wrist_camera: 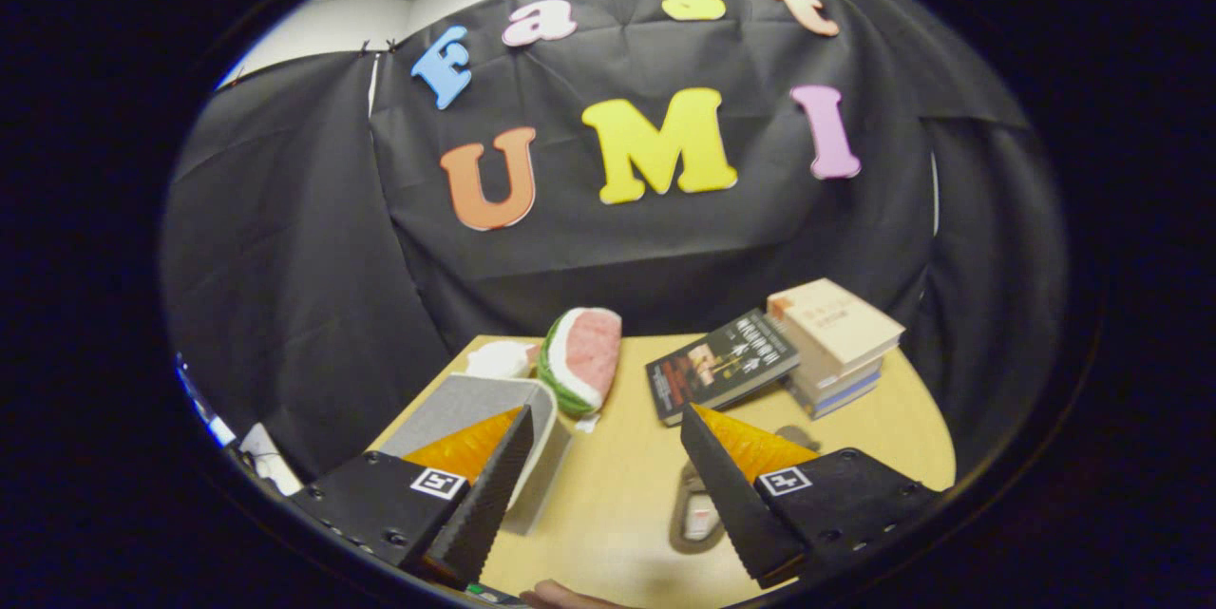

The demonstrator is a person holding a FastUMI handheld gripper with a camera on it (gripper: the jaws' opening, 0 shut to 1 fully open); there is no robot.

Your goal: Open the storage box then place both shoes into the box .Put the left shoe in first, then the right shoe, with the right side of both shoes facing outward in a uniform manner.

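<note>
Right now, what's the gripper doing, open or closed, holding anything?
Gripper: open, holding nothing; fingers spread above the table, with the storage box by one finger and a shoe by the other.

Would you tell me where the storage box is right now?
In the gripper view, the storage box, lid closed, sits on the table just beyond the left finger of the open gripper, beside the watermelon toy.
</note>
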